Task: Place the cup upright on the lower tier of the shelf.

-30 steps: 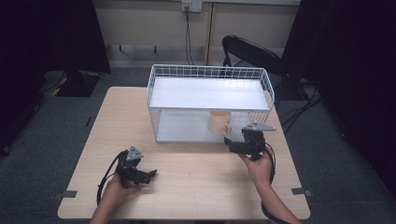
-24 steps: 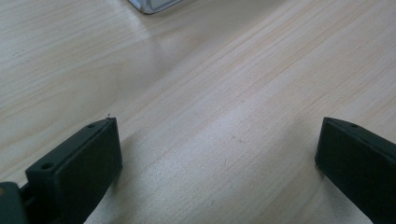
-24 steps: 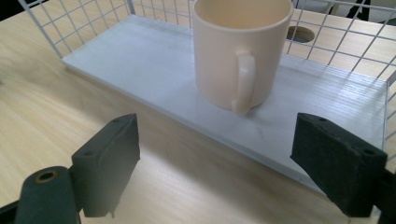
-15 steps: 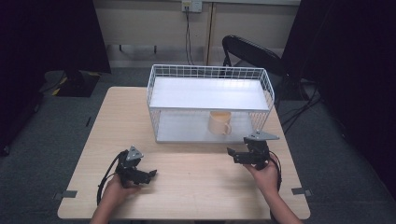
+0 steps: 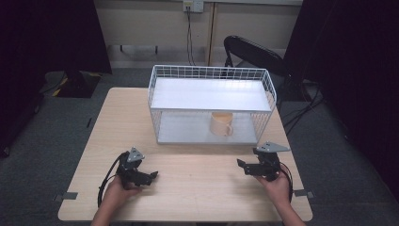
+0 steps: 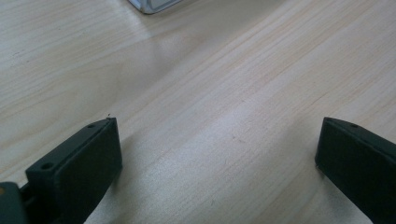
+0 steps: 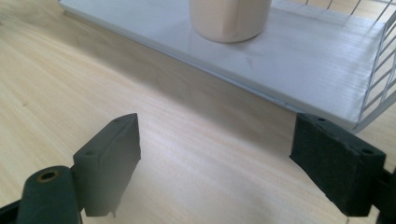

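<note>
Presently we find the mug [image 5: 221, 124] standing upright on the lower shelf of the white wire rack [image 5: 211, 75], toward its right side, handle turned to the front. We note the right gripper [image 5: 242, 165] resting low over the table [image 5: 197, 193], just in front of the rack's right front corner and apart from the mug; its jaws stand wide with nothing between them. In the right gripper view the mug [image 7: 229, 18] sits beyond the shelf edge. We find the left gripper [image 5: 153, 175] near the table's front left, well apart from the rack, jaws likewise wide and holding nothing.
</note>
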`<control>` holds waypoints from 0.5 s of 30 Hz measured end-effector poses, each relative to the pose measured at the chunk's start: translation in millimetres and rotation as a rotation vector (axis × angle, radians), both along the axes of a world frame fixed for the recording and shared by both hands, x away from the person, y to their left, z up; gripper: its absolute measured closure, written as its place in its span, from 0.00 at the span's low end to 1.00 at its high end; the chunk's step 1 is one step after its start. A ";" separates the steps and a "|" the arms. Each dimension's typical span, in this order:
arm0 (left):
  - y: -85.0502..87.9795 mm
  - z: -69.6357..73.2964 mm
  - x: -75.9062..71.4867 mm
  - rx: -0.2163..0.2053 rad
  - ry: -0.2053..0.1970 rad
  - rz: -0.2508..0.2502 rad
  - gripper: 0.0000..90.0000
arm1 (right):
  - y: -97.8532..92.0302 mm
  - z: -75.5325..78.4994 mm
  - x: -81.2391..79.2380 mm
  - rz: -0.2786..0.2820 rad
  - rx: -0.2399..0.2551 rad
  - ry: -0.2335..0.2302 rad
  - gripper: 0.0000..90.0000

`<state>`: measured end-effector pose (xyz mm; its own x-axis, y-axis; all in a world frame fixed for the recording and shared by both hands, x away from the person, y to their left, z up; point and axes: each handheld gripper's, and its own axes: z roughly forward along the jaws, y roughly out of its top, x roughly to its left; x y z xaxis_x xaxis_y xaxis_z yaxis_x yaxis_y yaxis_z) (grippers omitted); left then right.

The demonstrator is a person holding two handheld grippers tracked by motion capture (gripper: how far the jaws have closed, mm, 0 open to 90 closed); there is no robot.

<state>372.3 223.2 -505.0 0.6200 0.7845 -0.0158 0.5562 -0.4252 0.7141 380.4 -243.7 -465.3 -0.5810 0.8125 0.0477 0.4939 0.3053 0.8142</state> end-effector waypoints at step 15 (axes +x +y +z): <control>0.0 0.0 0.0 0.000 0.000 0.000 0.00 | -2.1 -13.6 -13.0 0.051 -0.022 0.029 0.19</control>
